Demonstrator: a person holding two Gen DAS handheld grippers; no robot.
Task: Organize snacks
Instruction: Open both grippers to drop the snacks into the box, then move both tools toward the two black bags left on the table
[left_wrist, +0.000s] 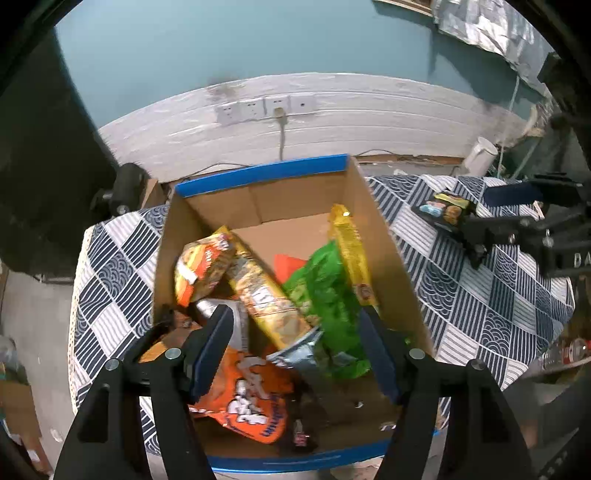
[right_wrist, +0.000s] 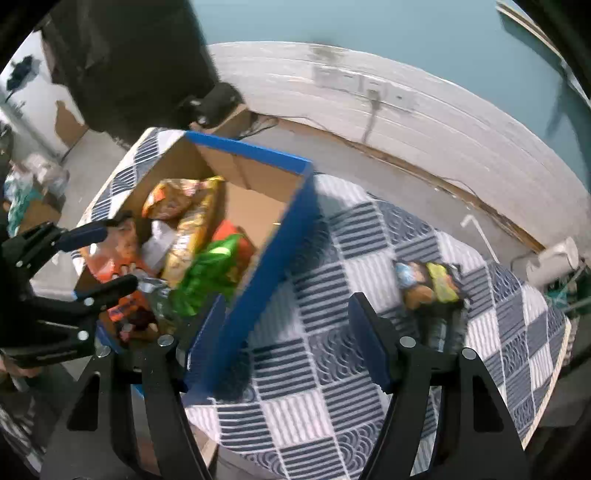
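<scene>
Black fingers of the left gripper fill the near edge of its own view, jaws spread with nothing pinched between them, hanging over the open cardboard box with the blue rim. Inside, running left to right, lie an orange packet, a long yellow packet leaning across the middle, a green bag and a narrow yellow pack propped against the right wall; a second orange bag lies nearest the fingers. The box stands on a table under a blue-and-white patterned cloth.

Further right, the right gripper hangs over the cloth just beside the box's outer wall, jaws likewise released and empty. Beyond it on the cloth lies a dark snack packet, apart from the box.

Judging from this, most snacks are already packed and the step in hand is going for the last loose one. The next move calls for the right gripper to reach forward to that packet, straddle it, close, and carry it over the blue rim.
</scene>
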